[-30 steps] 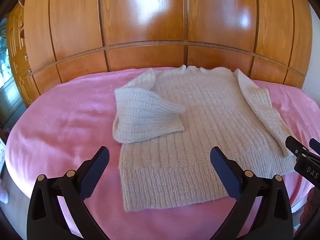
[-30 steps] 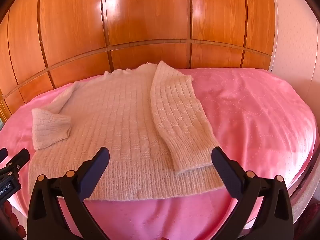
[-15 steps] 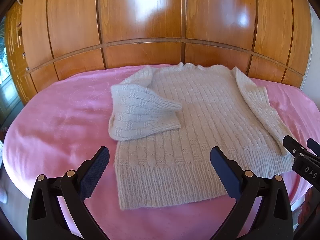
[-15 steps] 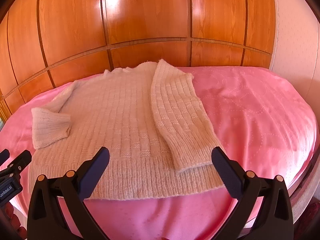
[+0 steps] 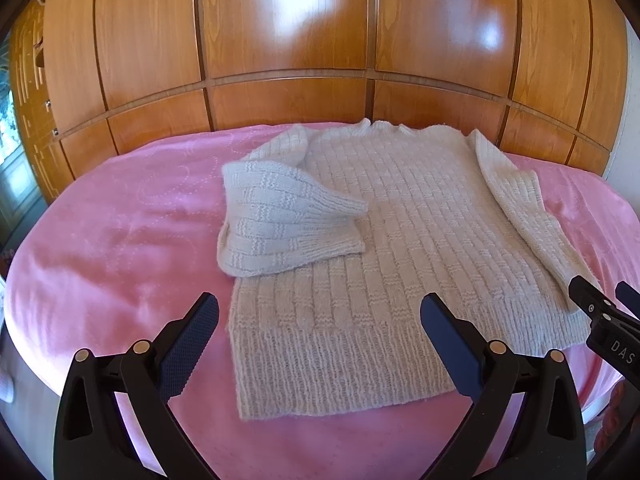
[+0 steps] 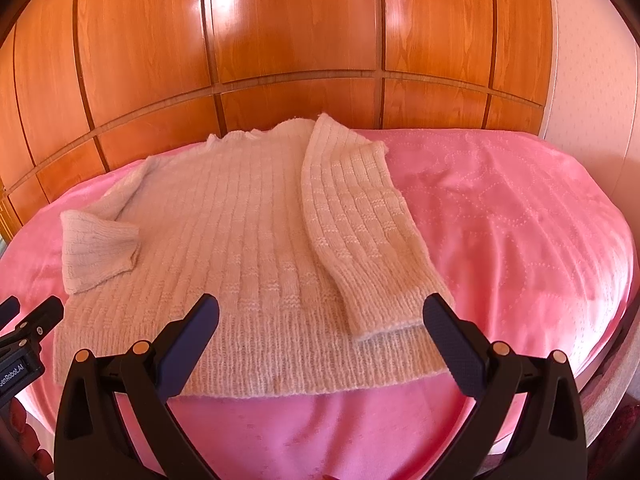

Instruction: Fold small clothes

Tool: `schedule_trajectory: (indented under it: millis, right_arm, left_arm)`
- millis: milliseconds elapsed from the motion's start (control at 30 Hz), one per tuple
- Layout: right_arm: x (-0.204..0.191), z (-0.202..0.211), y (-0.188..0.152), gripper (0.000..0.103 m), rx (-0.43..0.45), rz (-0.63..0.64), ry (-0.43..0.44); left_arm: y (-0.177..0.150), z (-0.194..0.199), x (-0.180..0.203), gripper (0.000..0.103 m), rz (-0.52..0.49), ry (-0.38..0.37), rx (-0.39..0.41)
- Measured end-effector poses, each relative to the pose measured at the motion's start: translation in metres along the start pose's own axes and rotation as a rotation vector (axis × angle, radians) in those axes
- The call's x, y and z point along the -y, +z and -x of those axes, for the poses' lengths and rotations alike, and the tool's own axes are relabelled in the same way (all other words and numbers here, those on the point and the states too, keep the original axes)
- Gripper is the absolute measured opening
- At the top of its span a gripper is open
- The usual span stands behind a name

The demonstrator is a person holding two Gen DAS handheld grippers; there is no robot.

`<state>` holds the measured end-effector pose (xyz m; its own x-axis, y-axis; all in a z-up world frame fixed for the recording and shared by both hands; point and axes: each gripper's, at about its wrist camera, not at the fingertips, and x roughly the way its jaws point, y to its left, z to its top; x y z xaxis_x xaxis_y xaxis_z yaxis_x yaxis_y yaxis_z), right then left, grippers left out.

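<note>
Pink bedspread [image 5: 120, 240] fills the frame from nine to three o'clock. Glossy wood panels [image 6: 300, 32] stand at twelve

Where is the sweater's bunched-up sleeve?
In the left wrist view, the bunched-up sleeve lies left of centre, folded onto the sweater on the pink bedspread, beyond the open left gripper.

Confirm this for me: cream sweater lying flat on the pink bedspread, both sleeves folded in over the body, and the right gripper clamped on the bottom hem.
One thing is wrong: the right gripper is not clamped on the hem. The right wrist view shows its jaws wide open, above the sweater and holding nothing. The rest stands: the sweater lies flat on the pink bedspread, with both sleeves folded in.
</note>
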<state>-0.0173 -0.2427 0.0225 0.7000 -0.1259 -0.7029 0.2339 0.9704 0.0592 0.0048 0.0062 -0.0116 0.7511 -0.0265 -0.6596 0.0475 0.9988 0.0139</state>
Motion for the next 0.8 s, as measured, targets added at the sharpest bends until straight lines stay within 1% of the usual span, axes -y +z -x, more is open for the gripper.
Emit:
schedule_trajectory:
  millis: [800]
  right_arm:
    - [-0.0008,-0.002,0.0001,0.101,-0.011,-0.001,-0.001]
  left_arm:
    - [0.0005,-0.0015,0.001,0.1,0.002,-0.012,-0.007]
